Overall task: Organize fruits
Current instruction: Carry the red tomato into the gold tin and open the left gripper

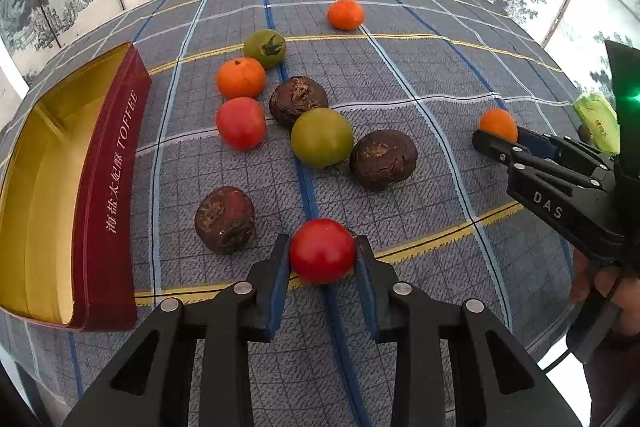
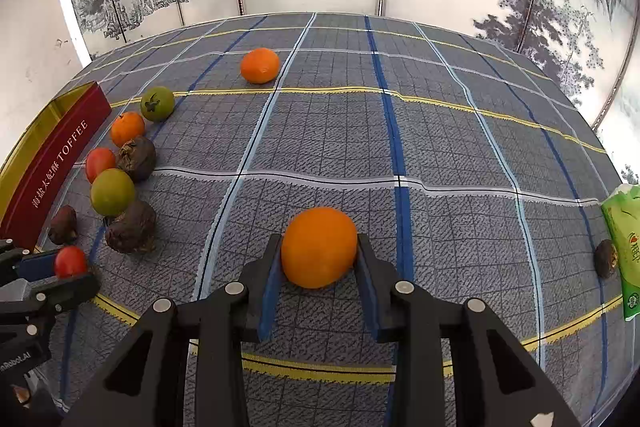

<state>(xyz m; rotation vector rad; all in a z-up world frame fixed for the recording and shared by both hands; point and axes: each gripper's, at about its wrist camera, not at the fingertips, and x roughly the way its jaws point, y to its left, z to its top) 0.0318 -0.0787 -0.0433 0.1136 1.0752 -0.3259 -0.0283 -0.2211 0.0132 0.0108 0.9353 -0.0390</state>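
My left gripper [image 1: 322, 255] is shut on a red tomato [image 1: 322, 251] just above the checked cloth. It also shows in the right wrist view [image 2: 68, 269] at the far left. My right gripper [image 2: 318, 255] is shut on an orange [image 2: 319, 247]; it also shows in the left wrist view [image 1: 496, 131] at the right. A cluster of fruits lies near the box: oranges [image 1: 240, 77], green tomatoes [image 1: 322, 137], a red tomato [image 1: 241, 123] and dark brown fruits [image 1: 383, 160]. One orange [image 1: 345, 13] lies apart at the back.
An open red and gold TOFFEE box [image 1: 108, 187] stands at the left of the cloth. A green packet [image 2: 626, 251] and a dark brown fruit [image 2: 606, 259] lie at the right edge. A painted folding screen stands behind the table.
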